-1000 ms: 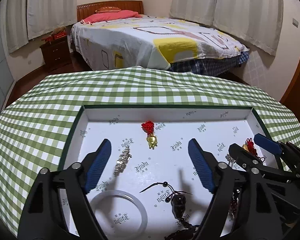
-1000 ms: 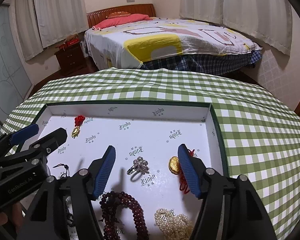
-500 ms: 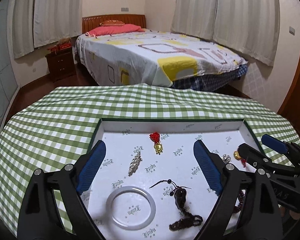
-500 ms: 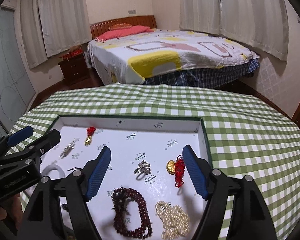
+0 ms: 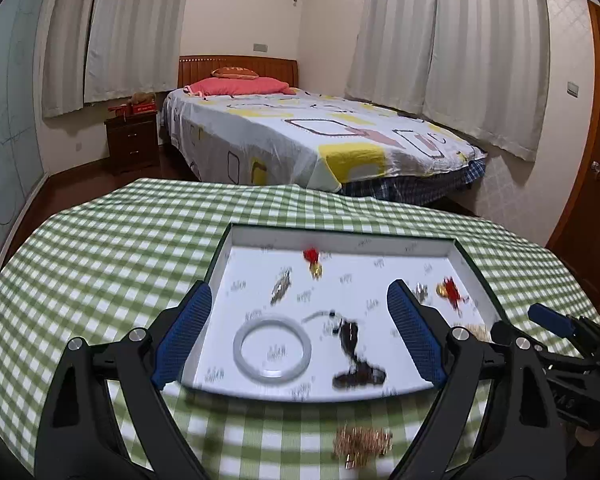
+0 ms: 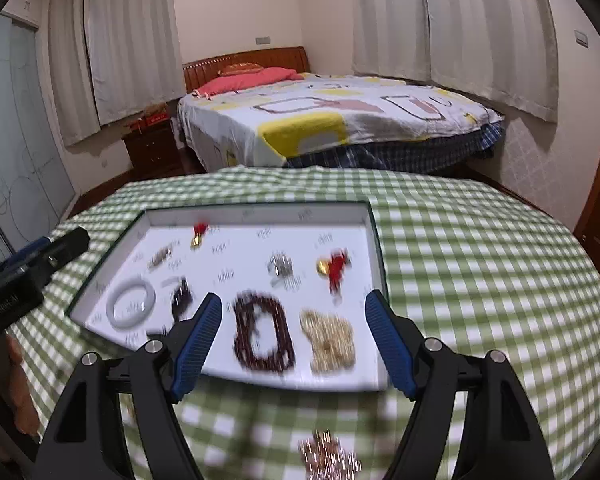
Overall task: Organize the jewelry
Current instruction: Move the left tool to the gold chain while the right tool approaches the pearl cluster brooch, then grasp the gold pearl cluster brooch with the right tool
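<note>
A shallow white tray (image 5: 340,240) (image 6: 256,216) lies on the green checked table. It holds a pale bangle (image 5: 273,350) (image 6: 131,306), a dark pendant on a cord (image 5: 350,336), a silver brooch (image 5: 281,292), two red-and-gold charms (image 5: 313,261) (image 6: 334,266), a ring (image 6: 280,268), a dark red bead bracelet (image 6: 263,339) and a pearl string (image 6: 329,341). A gold chain (image 5: 362,446) (image 6: 328,458) lies on the cloth in front of the tray. My left gripper (image 5: 298,336) and right gripper (image 6: 292,344) are both open and empty, above the tray's near edge.
The round table wears a green checked cloth (image 5: 100,260). Beyond it stand a bed (image 5: 300,136), a dark nightstand (image 5: 132,144) and curtained windows. A brown door (image 5: 588,200) is at the right.
Both grippers have pulled back and up from the tray. The tray's near edge and a gold chain on the cloth have come into view. Both stay open.
</note>
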`<state>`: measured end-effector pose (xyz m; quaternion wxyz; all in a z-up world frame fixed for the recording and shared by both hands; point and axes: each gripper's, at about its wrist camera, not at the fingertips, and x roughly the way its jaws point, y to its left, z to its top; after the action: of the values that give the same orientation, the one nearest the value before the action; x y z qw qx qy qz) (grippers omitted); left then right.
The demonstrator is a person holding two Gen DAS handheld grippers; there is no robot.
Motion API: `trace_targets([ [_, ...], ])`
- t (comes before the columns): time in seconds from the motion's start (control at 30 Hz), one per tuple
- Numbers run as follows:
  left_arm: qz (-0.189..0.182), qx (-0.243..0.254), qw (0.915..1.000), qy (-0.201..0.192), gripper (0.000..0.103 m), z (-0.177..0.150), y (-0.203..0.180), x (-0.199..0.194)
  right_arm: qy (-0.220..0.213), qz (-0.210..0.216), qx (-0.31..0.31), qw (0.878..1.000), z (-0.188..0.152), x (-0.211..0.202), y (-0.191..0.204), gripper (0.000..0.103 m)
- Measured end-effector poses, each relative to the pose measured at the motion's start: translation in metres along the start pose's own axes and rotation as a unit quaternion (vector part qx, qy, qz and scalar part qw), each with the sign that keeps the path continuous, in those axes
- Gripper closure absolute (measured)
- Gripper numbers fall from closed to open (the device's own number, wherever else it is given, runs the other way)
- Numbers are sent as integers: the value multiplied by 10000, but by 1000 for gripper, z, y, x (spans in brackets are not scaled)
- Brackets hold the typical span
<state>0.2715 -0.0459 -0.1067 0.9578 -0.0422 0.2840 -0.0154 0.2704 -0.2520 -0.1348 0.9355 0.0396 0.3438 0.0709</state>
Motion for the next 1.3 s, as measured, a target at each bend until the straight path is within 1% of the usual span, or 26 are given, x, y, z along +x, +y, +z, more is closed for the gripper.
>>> trace_targets([
  [0.1,45,-21,10000,70,16,-14,3,-8,73,-57,56,9999,-18,-6,-3,31],
  [0.27,55,-62,9996,284,16,-35,8,-15,380,-104,171,9991,-44,-7,-11,32],
  [0.3,49,-64,9994,332,16,-39,9,-15,456,-104,217,9987,-48,-6,-14,34],
  [0.37,59,-61,9991,411,16,-46,9,-17,576,-108,277,9979,-56,-4,-18,41],
  [0.43,49,-49,9988,477,16,-52,8,-19,686,-109,329,9970,-62,-2,-21,45],
  [0.5,46,-13,9985,548,16,-58,7,-20,745,-108,358,9965,-67,-1,-23,46],
  [0.6,43,53,9979,641,16,-68,5,-22,832,-100,377,9958,-69,2,-24,46],
  [0.7,32,107,9971,756,16,-76,2,-21,844,-147,322,9958,-71,2,-25,51],
  [0.8,9,129,9962,864,16,-81,-1,-18,843,-184,281,9959,-72,0,-25,61],
  [0.87,-13,147,9961,876,16,-82,-4,-17,839,-146,247,9961,-74,-1,-25,74],
  [0.97,-37,219,9957,900,16,-83,-9,-15,825,-103,172,9964,-77,-3,-21,76],
  [1.03,-63,236,9953,936,16,-84,-12,-12,832,-50,165,9964,-76,-3,-19,80],
  [1.2,-153,293,9940,1043,16,-86,-20,-5,803,-41,145,9967,-76,-5,-18,80],
  [1.3,-242,315,9920,1198,16,-86,-25,3,783,-29,158,9968,-77,-5,-18,80],
])
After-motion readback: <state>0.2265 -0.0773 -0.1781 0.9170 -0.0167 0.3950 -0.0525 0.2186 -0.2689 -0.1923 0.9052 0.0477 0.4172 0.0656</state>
